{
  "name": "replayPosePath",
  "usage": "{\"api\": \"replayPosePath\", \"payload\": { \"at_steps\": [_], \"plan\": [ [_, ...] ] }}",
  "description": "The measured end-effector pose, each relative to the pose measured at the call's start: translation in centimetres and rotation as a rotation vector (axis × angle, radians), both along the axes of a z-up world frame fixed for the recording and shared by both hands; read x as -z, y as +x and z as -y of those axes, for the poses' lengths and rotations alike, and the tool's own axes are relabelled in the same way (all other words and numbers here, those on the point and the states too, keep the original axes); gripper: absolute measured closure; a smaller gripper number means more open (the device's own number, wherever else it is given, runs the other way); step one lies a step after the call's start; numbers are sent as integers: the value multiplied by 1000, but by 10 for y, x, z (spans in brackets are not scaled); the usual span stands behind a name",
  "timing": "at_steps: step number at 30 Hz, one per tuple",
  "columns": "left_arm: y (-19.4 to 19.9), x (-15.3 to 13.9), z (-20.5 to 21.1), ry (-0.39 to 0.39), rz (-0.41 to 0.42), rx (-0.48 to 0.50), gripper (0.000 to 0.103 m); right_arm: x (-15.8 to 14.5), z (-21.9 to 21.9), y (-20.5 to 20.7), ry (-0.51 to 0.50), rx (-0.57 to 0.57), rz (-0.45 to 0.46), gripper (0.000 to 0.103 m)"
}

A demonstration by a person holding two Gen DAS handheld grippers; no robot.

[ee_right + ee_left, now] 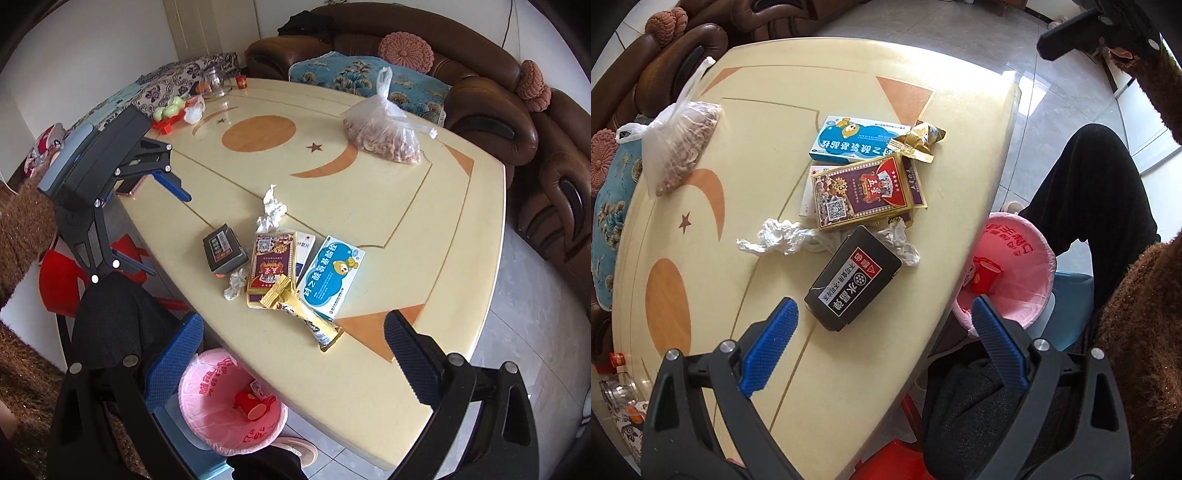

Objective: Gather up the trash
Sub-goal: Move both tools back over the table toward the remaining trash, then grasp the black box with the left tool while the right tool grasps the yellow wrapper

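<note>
- Left gripper [882,332]: blue ribbed pads spread wide, nothing between them; it hovers over the near table edge, black box [854,277] just ahead of the left pad
- Right gripper [291,354]: jaws also wide apart and empty; held above the table corner and the bin
- Trash sits clustered mid-table [768,122]: crumpled tissue [775,238], a second wad beside the black box, gold snack wrapper [299,314], purple-and-gold card box [866,192], blue-and-white medicine carton [849,138]
- Bin with pink liner [207,413] stands on the floor just off the table edge; a red cup [249,404] already lies inside
- Handling, as judged: tissue is soft, near weightless, will crush flat, so pinch the bulk of the wad; wrapper is slick crinkly foil, best taken across its flat middle; cartons are stiff, light cardboard, grip across the narrow sides
- Table top is glossy cream with orange inlay; flat items may slide when nudged
- Tied clear bag of nuts [384,138] lies well apart; probably not trash
</note>
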State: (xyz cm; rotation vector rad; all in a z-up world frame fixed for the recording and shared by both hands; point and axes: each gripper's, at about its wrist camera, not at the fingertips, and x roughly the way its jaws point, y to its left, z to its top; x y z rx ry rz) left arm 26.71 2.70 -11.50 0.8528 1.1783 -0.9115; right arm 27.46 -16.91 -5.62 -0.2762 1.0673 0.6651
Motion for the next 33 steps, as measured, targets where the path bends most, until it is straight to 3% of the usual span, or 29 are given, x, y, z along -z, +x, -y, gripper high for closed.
{"api": "replayPosePath", "payload": {
  "at_steps": [9, 20, 28, 33],
  "plan": [
    [30, 48, -2, 8, -99, 38, 11, 68, -21, 24, -63, -85, -126, 7],
    [50, 76, 0, -24, -181, 86, 11, 102, -30, 41, -16, -165, -161, 7],
    [53, 87, -2, -28, -191, 103, 12, 130, -30, 46, -33, -165, -187, 24],
    [56, 91, -3, -15, -193, 87, 24, 132, -32, 41, -44, -174, -165, 33]
  ]
}}
